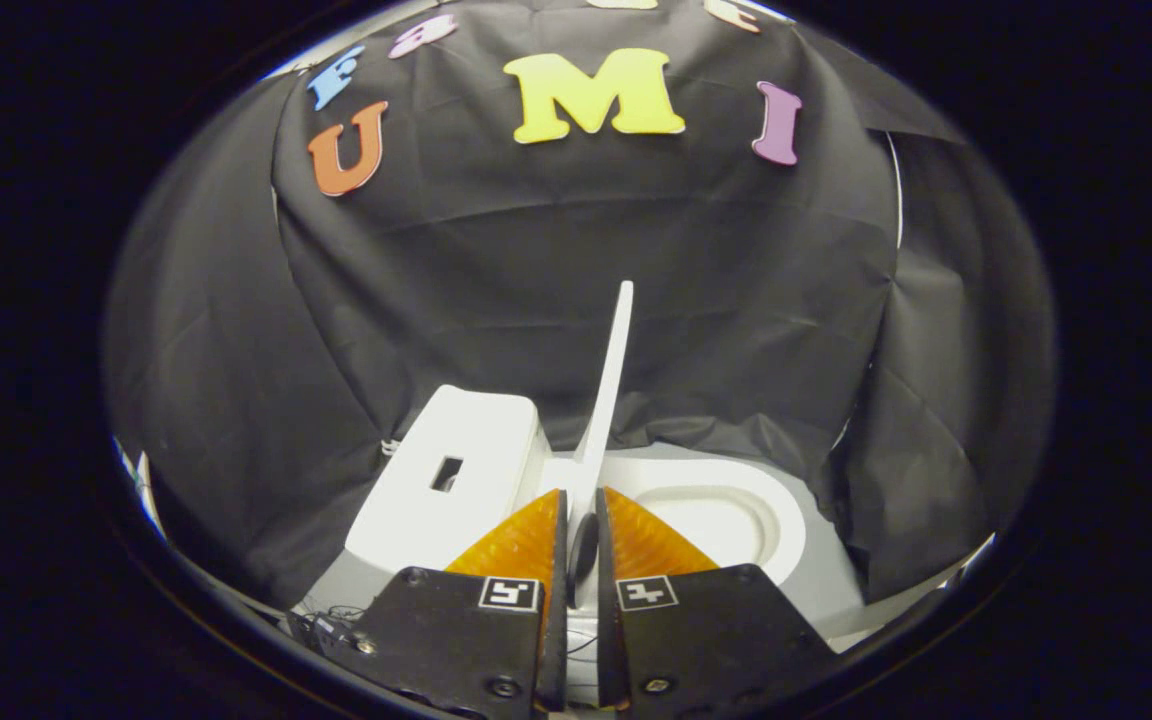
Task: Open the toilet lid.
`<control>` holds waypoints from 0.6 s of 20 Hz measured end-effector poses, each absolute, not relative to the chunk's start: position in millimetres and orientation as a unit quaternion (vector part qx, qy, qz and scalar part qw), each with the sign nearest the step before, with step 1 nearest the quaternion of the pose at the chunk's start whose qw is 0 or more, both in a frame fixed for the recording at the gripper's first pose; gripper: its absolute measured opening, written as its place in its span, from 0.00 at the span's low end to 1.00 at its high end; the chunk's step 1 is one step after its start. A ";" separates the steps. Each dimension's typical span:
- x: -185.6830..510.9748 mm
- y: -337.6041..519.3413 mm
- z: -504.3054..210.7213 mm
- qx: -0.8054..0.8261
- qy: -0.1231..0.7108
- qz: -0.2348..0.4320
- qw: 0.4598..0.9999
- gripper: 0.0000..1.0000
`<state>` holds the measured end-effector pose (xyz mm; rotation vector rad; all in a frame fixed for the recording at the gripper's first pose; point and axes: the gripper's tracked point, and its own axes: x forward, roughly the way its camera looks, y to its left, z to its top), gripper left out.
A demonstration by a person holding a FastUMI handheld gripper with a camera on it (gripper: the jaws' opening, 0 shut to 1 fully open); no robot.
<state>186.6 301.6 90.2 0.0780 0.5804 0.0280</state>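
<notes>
A small white toilet stands ahead of me, its tank (456,480) to the left of the fingers and its open seat ring and bowl (726,515) to the right. The white lid (614,380) stands raised on edge, seen edge-on as a thin slab rising from between the fingers. My gripper (581,498) is shut on the lid's lower part: the two orange fingers (521,540) press it from either side, with only the lid's thickness between them.
The toilet sits on a grey base (836,600). Black cloth hangs close behind and on both sides of the toilet. A thin dark cable (331,620) lies by the base at the lower left.
</notes>
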 end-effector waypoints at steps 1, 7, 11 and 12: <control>187.8 307.8 91.0 0.040 0.287 0.016 0.957 0.15; 191.8 340.7 91.8 0.014 0.284 0.025 0.958 0.15; 193.6 361.8 89.8 0.001 0.284 0.033 0.958 0.15; 193.9 366.1 89.9 0.000 0.283 0.037 0.959 0.15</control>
